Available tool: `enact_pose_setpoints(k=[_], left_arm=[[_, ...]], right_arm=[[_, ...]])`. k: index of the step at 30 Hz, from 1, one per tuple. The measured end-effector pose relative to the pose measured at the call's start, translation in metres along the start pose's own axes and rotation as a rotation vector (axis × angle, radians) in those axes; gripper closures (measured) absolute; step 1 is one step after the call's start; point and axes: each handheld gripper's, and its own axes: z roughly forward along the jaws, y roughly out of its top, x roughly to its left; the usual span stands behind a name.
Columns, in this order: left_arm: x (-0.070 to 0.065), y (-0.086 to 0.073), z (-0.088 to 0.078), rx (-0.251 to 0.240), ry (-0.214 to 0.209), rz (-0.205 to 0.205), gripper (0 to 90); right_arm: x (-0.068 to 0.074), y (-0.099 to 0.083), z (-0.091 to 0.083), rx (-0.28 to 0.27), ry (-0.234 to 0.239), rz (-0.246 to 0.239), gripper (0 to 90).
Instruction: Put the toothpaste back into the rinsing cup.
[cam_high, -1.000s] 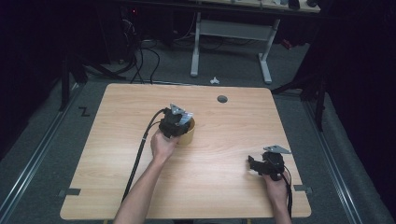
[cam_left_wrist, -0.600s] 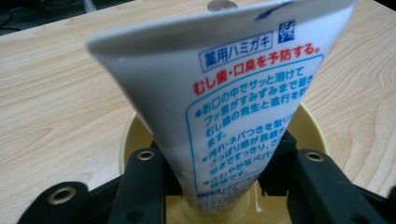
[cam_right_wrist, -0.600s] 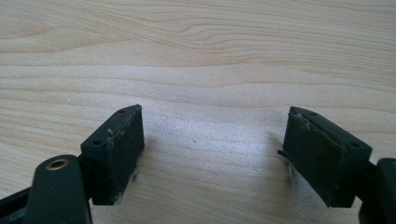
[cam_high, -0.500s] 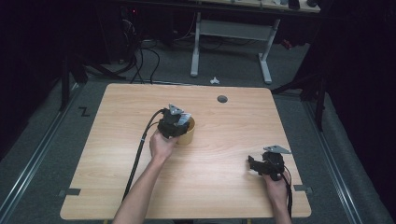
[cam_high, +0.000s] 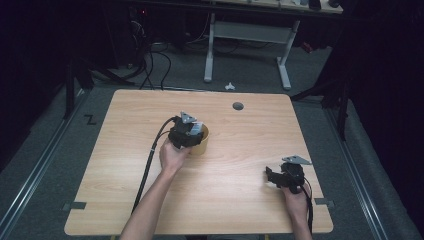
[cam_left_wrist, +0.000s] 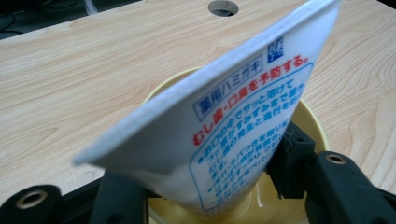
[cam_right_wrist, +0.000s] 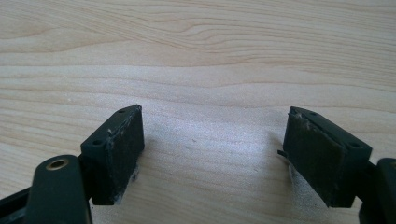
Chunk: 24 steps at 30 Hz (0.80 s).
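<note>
Toothpaste tube sits clamped between the jaws of the left hand-held gripper, tilted, crimped flat end up, lower end inside the rim of a yellow cup. Cup stands on the table a bit left of centre, left hand just behind it. Right hand-held gripper near the front right corner, well apart from the cup, jaws spread wide over bare wood, gripping nothing. Round cable hole at the far edge
</note>
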Motion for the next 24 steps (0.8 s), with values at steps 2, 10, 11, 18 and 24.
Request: enact_pose_setpoints(k=[2, 10, 11, 18, 24], left_arm=[[0.0, 0.001, -0.001, -0.009, 0.001, -0.001, 48.7], [0.001, 0.005, -0.007, -0.033, 0.002, -0.008, 38.2], [0.002, 0.006, -0.009, -0.04, -0.003, -0.015, 36.8], [0.003, 0.012, -0.019, -0.066, -0.013, -0.018, 29.3], [0.003, 0.014, -0.023, -0.068, -0.018, -0.014, 26.7]], right_arm=[[0.0, 0.0, 0.0, 0.0, 0.0, 0.0, 20.7], [0.0, 0.0, 0.0, -0.001, 0.0, -0.002, 20.7], [0.0, 0.0, 0.0, 0.0, 0.0, 0.001, 20.7], [0.0, 0.0, 0.0, 0.0, 0.0, 0.0, 20.7], [0.0, 0.0, 0.0, 0.0, 0.0, 0.0, 20.7]])
